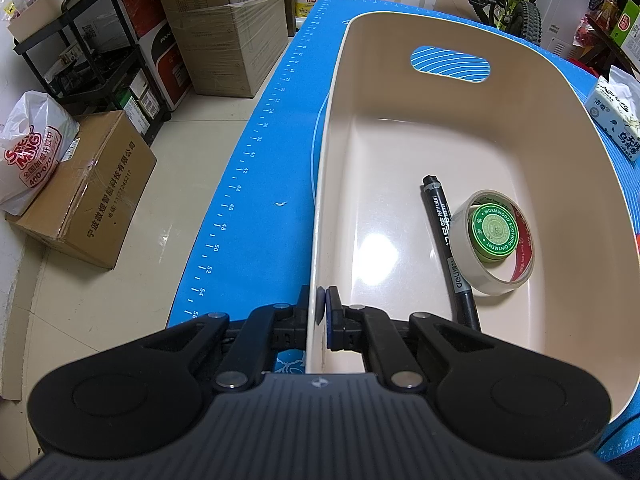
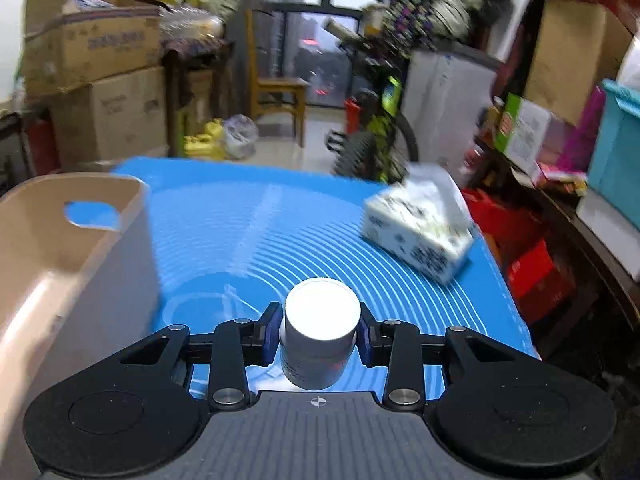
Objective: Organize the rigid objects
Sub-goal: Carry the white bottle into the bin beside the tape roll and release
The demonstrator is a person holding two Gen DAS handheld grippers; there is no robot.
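Observation:
A beige plastic basket (image 1: 532, 92) stands on the blue mat (image 1: 260, 160). Inside it lie a black permanent marker (image 1: 448, 240) and a roll of tape (image 1: 496, 256) with a green round ointment tin (image 1: 494, 230) in its hole. My left gripper (image 1: 323, 312) is shut on the basket's near left rim. In the right wrist view my right gripper (image 2: 319, 330) is shut on a small white-capped bottle (image 2: 320, 340), held above the mat (image 2: 304, 224). The basket (image 2: 60, 248) is to its left.
A tissue pack (image 2: 420, 232) lies on the mat's right side; the same tissue pack (image 1: 616, 120) shows right of the basket. Cardboard boxes (image 1: 84, 192), a black shelf rack (image 1: 100, 60) and a bicycle (image 2: 380, 120) stand on the floor around the table.

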